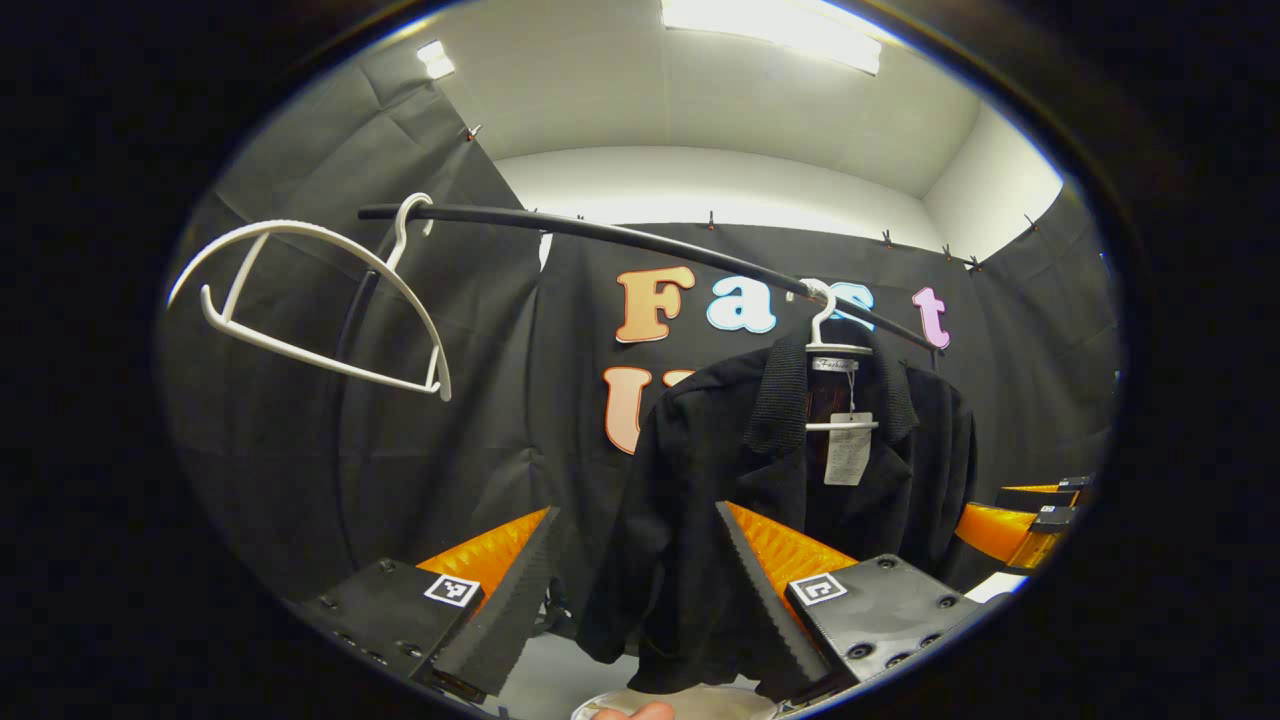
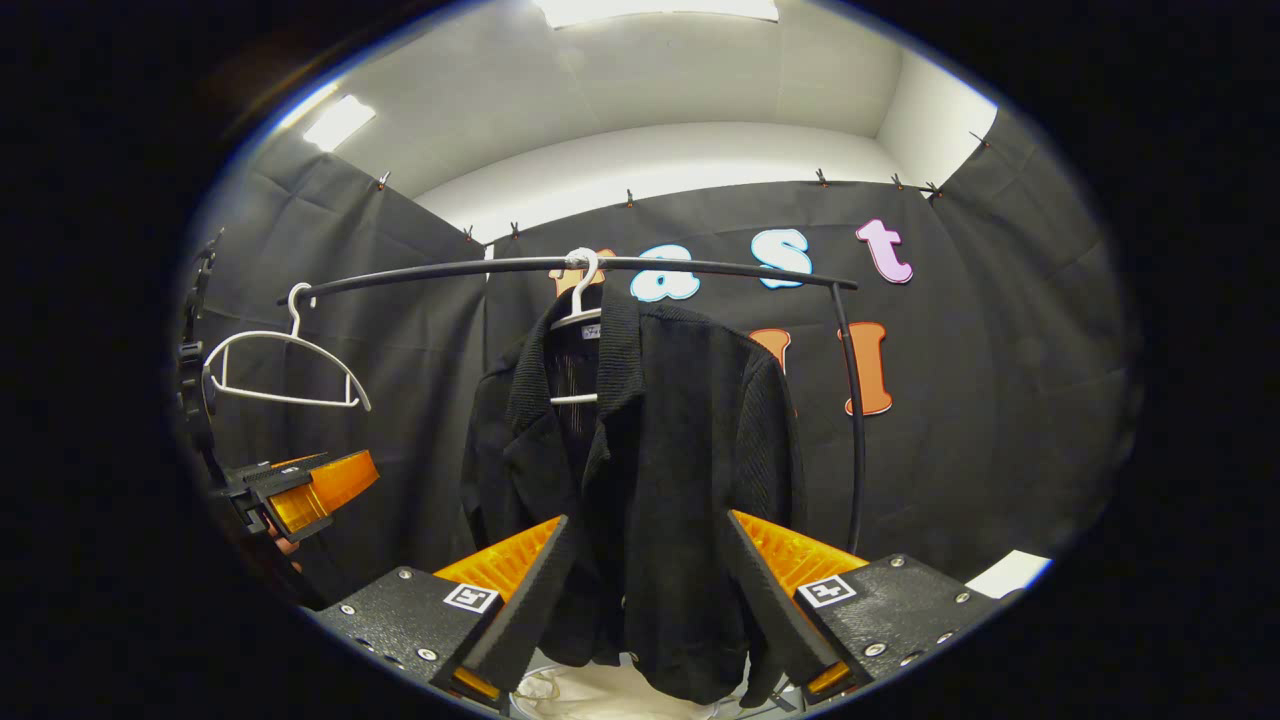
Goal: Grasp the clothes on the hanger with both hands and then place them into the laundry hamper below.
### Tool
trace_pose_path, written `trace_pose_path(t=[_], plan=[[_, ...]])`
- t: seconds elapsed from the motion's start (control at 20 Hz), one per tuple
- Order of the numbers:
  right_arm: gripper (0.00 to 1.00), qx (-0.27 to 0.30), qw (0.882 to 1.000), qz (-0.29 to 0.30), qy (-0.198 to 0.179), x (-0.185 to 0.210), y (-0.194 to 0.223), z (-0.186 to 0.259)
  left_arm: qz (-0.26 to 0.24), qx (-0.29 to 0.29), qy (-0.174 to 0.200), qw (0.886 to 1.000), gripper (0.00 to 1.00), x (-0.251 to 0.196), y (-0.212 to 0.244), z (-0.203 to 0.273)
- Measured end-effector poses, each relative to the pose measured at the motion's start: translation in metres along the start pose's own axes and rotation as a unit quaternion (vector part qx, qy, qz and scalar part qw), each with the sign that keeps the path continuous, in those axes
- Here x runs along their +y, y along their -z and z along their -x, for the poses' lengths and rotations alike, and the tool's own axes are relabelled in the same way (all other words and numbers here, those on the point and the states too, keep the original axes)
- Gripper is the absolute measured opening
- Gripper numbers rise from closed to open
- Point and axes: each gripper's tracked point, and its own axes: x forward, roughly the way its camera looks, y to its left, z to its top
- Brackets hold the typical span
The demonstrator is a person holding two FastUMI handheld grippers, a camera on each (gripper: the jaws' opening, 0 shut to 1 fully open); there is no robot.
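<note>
While paper tag (image 1: 848, 449) shows in left gripper view, jacket (image 2: 650, 470) hangs.

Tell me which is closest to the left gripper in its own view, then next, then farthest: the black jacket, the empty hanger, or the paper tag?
1. Black jacket, its hem right between the open left gripper fingers.
2. Paper tag, higher up at the collar.
3. Empty hanger, far upper left on the rail.
</note>
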Motion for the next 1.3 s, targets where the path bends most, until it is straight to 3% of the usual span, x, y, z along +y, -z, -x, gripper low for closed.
trace_pose_path(t=[0.25, 0.4, 0.5, 0.55, 0.85, 0.9, 0.95, 1.0, 1.2, 1.25, 1.3], plan=[[0.96, -0.001, 1.000, -0.002, 0.000, 0.000, 0.000, 0.000, -0.004, 0.000, -0.004, 1.000, 0.97, 0.003, -0.002, -0.002], [0.93, -0.001, 1.000, -0.004, 0.000, -0.001, -0.001, 0.000, -0.005, -0.002, 0.000, 1.000, 0.93, 0.000, -0.002, -0.001], [0.93, 0.000, 1.000, -0.002, 0.002, -0.001, -0.001, 0.001, -0.005, -0.001, 0.002, 1.000, 0.96, -0.001, -0.002, 0.001], [0.93, 0.001, 1.000, -0.002, 0.002, -0.001, -0.001, 0.001, -0.004, 0.000, 0.003, 1.000, 0.93, -0.002, -0.002, 0.002], [0.93, 0.009, 1.000, -0.010, 0.000, 0.001, 0.004, 0.000, -0.005, 0.005, 0.004, 1.000, 0.93, -0.002, 0.000, 0.003], [0.93, 0.008, 1.000, -0.013, -0.003, 0.003, 0.003, -0.002, -0.006, 0.005, 0.005, 1.000, 1.00, -0.002, 0.001, 0.004], [0.93, 0.008, 1.000, -0.014, -0.004, 0.004, 0.004, -0.003, -0.008, 0.005, 0.004, 1.000, 1.00, -0.001, 0.000, 0.005], [0.93, 0.010, 1.000, -0.013, -0.006, 0.006, 0.005, -0.009, -0.009, 0.006, 0.003, 1.000, 0.93, 0.000, 0.001, 0.006], [0.93, 0.028, 1.000, -0.003, -0.009, 0.024, 0.021, -0.050, -0.003, 0.012, -0.002, 1.000, 0.97, 0.001, 0.003, 0.008], [0.93, 0.033, 0.999, 0.001, -0.005, 0.022, 0.026, -0.059, -0.003, 0.013, -0.004, 1.000, 0.93, 0.003, 0.004, 0.009], [0.93, 0.035, 0.999, 0.009, -0.001, 0.020, 0.030, -0.068, -0.003, 0.013, -0.007, 1.000, 0.97, 0.004, 0.004, 0.009]])
